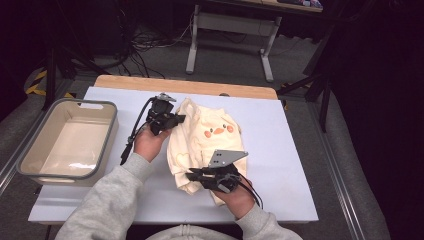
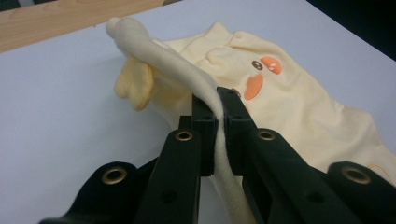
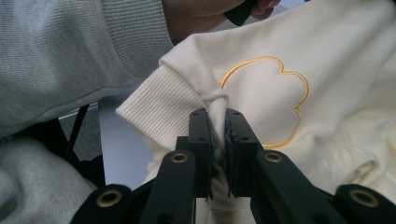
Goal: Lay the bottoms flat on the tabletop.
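Cream sweatshirt [image 1: 200, 145] — orange embroidery [image 2: 254, 84], yellow outline [image 3: 266, 100].

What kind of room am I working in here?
Probably a lab or workshop set up for recording, not a home: a white work table, loose cables on the grey floor, and a bare metal desk frame behind.

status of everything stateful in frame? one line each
left gripper: shut on a ribbed edge of the garment.
right gripper: shut on a pinch of fabric beside the ribbed cuff.
cream garment: crumpled on the table, gripped at its far and near ends, duck face showing.
grey bin: upright at the table's left, nothing in it.
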Available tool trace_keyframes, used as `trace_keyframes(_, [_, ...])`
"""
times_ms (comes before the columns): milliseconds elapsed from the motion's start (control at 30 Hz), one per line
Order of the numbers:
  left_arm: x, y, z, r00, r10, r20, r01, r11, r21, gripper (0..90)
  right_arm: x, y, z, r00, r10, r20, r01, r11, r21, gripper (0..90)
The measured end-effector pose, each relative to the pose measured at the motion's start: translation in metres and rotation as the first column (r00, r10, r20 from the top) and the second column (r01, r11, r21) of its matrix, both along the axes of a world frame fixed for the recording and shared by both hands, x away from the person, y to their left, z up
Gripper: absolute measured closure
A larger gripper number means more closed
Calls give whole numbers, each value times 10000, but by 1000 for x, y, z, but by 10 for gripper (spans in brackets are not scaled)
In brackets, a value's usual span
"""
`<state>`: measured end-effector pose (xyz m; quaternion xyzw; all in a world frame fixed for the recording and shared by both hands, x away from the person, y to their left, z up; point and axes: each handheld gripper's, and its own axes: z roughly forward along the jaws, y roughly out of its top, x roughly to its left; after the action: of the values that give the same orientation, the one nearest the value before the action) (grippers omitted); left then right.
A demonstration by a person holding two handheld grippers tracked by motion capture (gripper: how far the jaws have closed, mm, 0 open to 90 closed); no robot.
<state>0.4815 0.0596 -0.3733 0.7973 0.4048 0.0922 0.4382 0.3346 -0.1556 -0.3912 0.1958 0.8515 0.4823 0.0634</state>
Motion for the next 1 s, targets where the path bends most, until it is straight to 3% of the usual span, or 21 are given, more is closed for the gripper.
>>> trace_keyframes(167, [2,-14,0,9995,-299,50,299,9995,-28,862,-4,-13,-3,9995,-310,-115,311,9994,119,824])
trace_keyframes(333, [1,-33,2,9979,-601,231,604,9981,-105,862,-9,-32,-5,9958,-657,-638,689,9964,501,816])
trace_keyframes(567, [0,-61,2,9938,-1053,365,1052,9944,38,861,-14,-44,-6,9925,-884,-840,933,9940,564,811])
trace_keyframes(1000, [3,-114,-10,9869,-1606,123,1600,9862,431,861,-21,-73,-13,9834,-1259,-1307,1348,9889,617,815])
